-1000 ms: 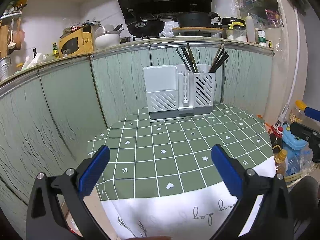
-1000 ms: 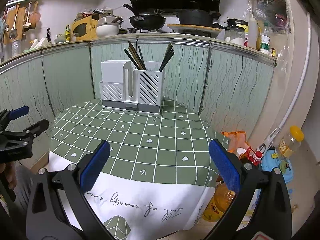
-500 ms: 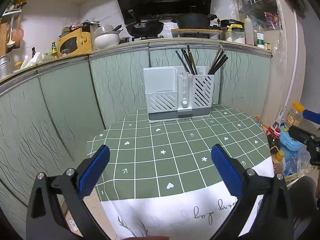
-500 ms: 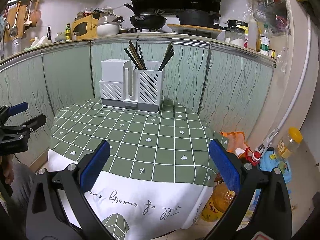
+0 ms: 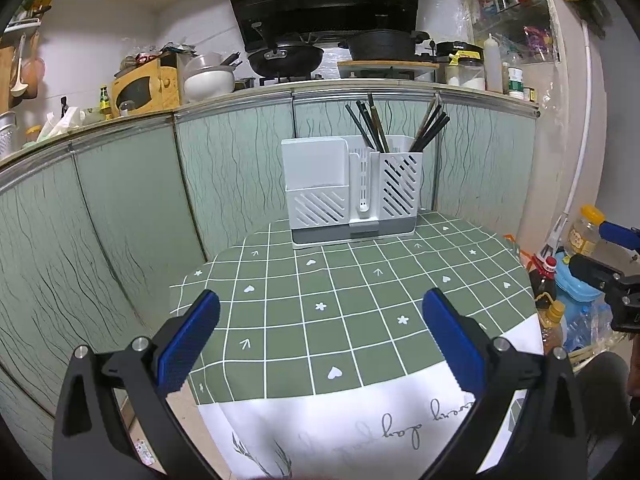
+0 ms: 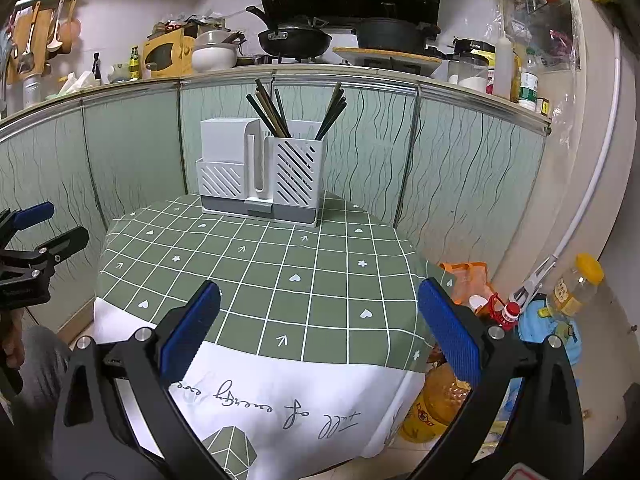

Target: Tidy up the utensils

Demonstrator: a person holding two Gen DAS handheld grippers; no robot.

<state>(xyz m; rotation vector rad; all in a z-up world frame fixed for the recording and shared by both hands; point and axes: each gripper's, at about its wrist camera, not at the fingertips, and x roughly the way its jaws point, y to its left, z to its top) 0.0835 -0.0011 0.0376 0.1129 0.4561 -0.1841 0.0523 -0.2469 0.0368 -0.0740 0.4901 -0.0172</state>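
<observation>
A white slotted utensil holder (image 5: pixel 352 192) (image 6: pixel 260 178) stands at the far edge of a small table with a green checked cloth (image 5: pixel 360 312) (image 6: pixel 264 272). Several dark chopsticks (image 5: pixel 372 126) (image 6: pixel 272 114) stick up from its right compartment; its left compartment shows nothing above the rim. My left gripper (image 5: pixel 320 340) hangs open over the table's near edge, nothing between its blue pads. My right gripper (image 6: pixel 318 328) is open too, empty, at the near right edge. Each gripper appears at the other view's margin: the right gripper (image 5: pixel 608 256), the left gripper (image 6: pixel 36 240).
Green panelled cabinets (image 5: pixel 120 208) curve behind the table under a counter with pans (image 5: pixel 286 58), a bowl and jars. Bottles (image 6: pixel 576 288), a blue container (image 6: pixel 552 332) and an orange bag (image 6: pixel 466 280) crowd the floor to the right. A person's grey-trousered leg (image 6: pixel 36 356) is at lower left.
Both grippers have drifted slightly back and down from the table; the holder sits a little lower in both views. Jaws stay open and empty.
</observation>
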